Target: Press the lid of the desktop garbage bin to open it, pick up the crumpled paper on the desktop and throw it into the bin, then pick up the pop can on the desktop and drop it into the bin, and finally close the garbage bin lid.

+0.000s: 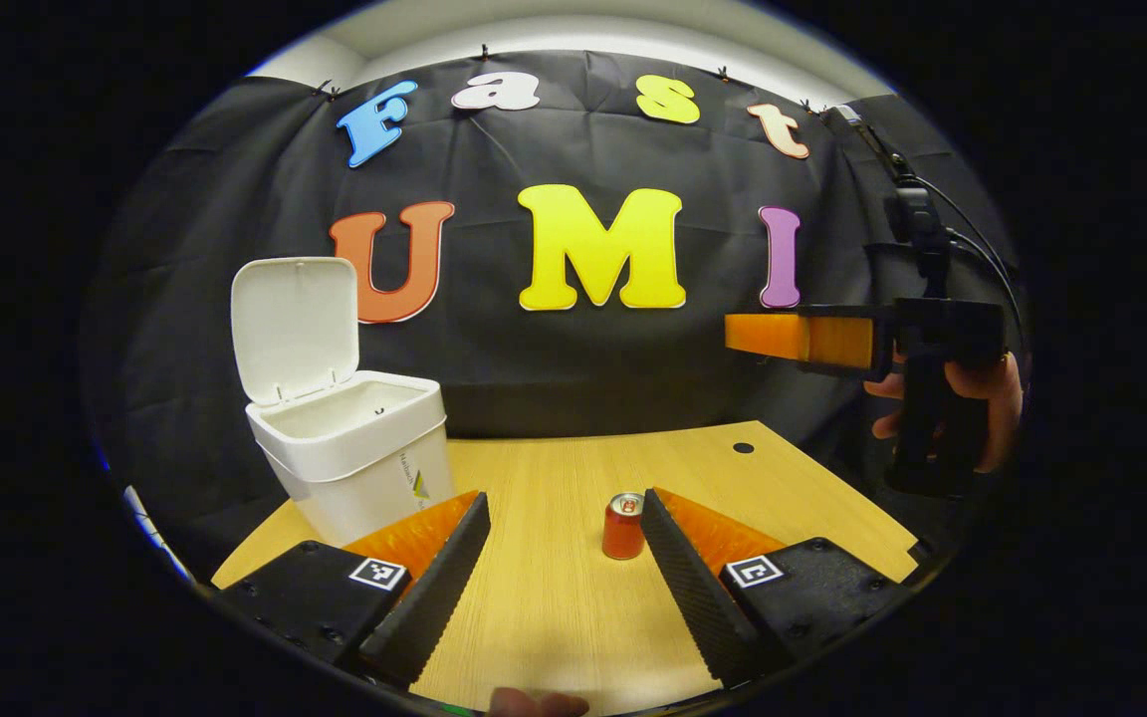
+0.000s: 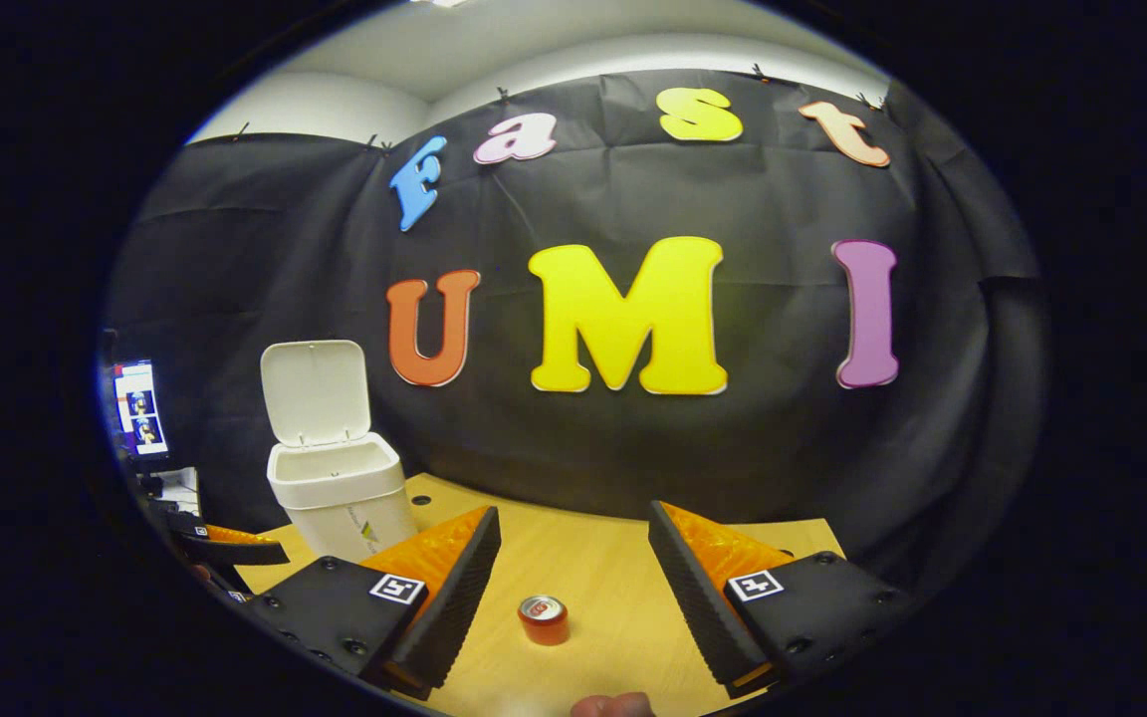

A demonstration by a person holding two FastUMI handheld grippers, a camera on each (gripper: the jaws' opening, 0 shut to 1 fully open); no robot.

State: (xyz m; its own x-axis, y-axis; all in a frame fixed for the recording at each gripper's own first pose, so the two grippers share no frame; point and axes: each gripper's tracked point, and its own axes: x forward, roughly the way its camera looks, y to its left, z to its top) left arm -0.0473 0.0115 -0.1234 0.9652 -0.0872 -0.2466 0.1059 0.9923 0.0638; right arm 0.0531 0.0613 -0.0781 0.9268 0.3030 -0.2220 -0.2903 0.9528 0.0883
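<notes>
While the lid stands raised, the scene is set out view by view.

Left gripper view, bin: the garbage bin [image 1: 349, 443] is seen at the far left of the worktop [image 1: 554, 597], its lid [image 1: 295, 329] tipped up and back.
Left gripper view, can: the pop can [image 1: 623, 526] stands upright, long axis vertical, just beside the inner edge of the right-hand finger.
Left gripper view, left tongs [image 1: 566, 558]: spread wide, nothing gripped, held low over the worktop.
Left gripper view, right tongs [image 1: 768, 336]: carried high at the right by a hand [image 1: 982, 398]; their spread cannot be told here.

Right gripper view, can: the pop can [image 2: 544, 619] is seen ahead and below, between the fingers.
Right gripper view, right tongs [image 2: 573, 588]: spread wide, empty, raised above the can.
Right gripper view, crumpled paper: none is seen on the worktop; presumably binned.

Judgement: the can is centred for the right tongs, so a descent is judged the next move.
</notes>
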